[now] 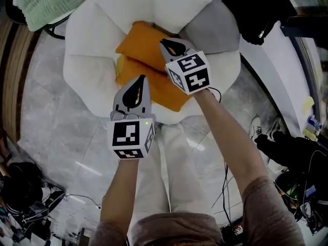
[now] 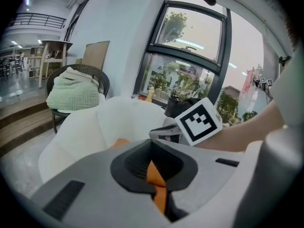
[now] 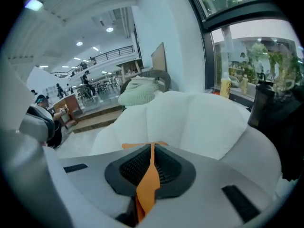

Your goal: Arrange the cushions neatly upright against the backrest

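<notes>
Two orange cushions lie flat and overlapping on the seat of a white petal-shaped armchair (image 1: 92, 35). The upper cushion (image 1: 141, 42) rests toward the backrest, and the lower cushion (image 1: 156, 86) reaches the seat's front edge. My right gripper (image 1: 171, 45) is at the upper cushion's right edge, and in the right gripper view (image 3: 151, 158) its jaws are shut on a fold of orange fabric. My left gripper (image 1: 142, 81) is over the lower cushion, and in the left gripper view (image 2: 153, 170) it is likewise shut on a pinch of orange fabric. The white backrest (image 3: 190, 118) rises behind.
A wicker chair with a green blanket (image 1: 51, 4) (image 2: 76, 96) stands left of the armchair. A black bag (image 1: 256, 9) sits on the ledge at the right. My legs in white trousers (image 1: 169, 173) stand at the seat's front. Cables and gear (image 1: 31, 209) lie on the marble floor.
</notes>
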### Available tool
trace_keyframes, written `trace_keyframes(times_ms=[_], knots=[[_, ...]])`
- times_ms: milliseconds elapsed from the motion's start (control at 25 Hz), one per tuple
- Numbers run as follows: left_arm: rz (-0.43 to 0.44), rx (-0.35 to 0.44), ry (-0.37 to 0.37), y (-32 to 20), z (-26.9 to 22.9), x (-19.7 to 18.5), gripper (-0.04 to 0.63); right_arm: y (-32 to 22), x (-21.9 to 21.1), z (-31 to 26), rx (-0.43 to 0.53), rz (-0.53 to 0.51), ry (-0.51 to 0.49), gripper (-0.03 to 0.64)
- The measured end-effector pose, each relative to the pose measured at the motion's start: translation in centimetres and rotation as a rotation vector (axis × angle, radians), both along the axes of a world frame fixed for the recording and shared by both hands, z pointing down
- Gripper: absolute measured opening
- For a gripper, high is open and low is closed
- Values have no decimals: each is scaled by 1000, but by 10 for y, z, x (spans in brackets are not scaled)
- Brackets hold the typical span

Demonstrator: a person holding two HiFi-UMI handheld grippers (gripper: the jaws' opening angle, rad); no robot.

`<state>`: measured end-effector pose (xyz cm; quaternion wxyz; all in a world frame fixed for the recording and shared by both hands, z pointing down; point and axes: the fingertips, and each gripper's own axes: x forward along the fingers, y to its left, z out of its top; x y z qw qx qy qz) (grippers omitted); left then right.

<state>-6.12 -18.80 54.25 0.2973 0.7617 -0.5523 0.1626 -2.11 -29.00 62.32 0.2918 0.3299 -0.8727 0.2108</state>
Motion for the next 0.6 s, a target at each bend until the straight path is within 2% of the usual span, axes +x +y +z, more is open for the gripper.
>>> trace_keyframes(times_ms=[200,240,360,480,600], knots=[[-11,-8,3,-5,12,2,5,-8,3,51,-52,-70,117,23],[-12,-10,2,-5,15,2,5,-8,2,59,-59,-97,136,41],[-11,-21,-1,-4,20,0,5,-3,0,86,-114,-206,209,232],[-10,-33,-3,-2,25,0,5,7,3,110,-166,-312,286,264],[-5,-39,-5,-1,31,0,5,6,5,123,-177,-342,316,264]])
